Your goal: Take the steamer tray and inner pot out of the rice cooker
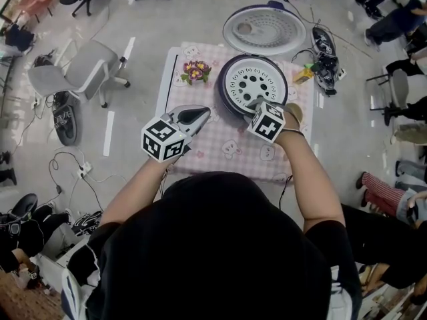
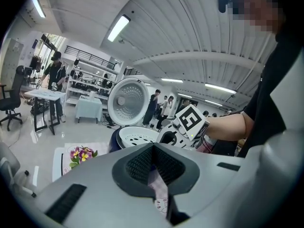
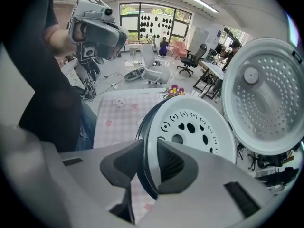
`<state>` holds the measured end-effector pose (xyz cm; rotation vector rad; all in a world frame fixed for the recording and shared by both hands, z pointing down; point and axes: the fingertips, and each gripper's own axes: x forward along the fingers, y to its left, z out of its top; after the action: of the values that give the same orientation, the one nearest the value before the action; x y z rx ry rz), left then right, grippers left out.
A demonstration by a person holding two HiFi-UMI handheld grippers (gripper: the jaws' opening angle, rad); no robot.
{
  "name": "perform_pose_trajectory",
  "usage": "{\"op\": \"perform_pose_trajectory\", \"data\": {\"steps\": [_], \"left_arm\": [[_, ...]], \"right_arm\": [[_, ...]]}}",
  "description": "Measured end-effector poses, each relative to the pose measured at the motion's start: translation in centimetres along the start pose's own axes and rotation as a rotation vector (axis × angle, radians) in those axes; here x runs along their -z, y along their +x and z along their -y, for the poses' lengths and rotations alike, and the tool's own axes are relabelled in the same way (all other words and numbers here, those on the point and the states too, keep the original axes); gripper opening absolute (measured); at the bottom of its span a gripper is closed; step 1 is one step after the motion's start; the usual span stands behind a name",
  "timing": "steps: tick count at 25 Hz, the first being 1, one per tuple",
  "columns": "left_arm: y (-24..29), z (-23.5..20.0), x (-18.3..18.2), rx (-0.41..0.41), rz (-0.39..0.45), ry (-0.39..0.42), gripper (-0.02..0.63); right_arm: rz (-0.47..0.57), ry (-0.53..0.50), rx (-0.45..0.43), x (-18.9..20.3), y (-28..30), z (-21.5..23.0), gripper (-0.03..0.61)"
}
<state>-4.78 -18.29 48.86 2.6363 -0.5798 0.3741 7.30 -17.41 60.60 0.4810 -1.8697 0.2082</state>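
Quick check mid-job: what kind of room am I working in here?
Probably an open-plan lab or office, not a kitchen: swivel chairs, loose cables on the floor, and storage racks behind a desk.

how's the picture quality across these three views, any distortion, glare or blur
Head view: sharp and evenly lit, only soft shadows round the table. Left gripper view: heavy fisheye bend, dark corners, the ceiling light blown out, a mosaic patch top right. Right gripper view: same fisheye bend, bright windows, the open lid crisp.
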Motion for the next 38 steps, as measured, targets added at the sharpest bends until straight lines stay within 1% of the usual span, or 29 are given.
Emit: {"op": "perform_pose_trajectory", "data": {"steps": [2,5,17,23,26,33,38], "left_arm": [[-0.1,0.3,0.0,0.004,-0.004,0.003,0.021],[-0.4,0.7,-0.1,0.007,-0.007,0.008,0.021],[-1.3,2.0,-0.6,0.016,-0.007,0.032,0.021],[-2.0,2.0,-0.8,0.005,-0.004,0.037,0.021],[-2.0,2.3,-0.7,0.007,-0.004,0.036,0.021],[-1.8,3.3,-0.3,0.025,-0.009,0.045,0.021],[-1.6,4.0,0.0,0.031,-0.012,0.053,0.021]], "right_arm": [[0.012,0.005,0.016,-0.2,-0.6,0.3,0.071],[0.021,0.006,0.031,-0.4,-1.1,0.4,0.058],[0.062,0.002,0.106,-0.8,-2.6,0.2,0.049],[0.097,0.002,0.163,-1.4,-3.6,0.8,0.049],[0.101,-0.002,0.194,-1.2,-4.2,1.2,0.048],[0.107,0.020,0.237,-0.6,-5.7,1.2,0.048],[0.102,0.039,0.257,0.6,-6.7,0.8,0.048]]}}
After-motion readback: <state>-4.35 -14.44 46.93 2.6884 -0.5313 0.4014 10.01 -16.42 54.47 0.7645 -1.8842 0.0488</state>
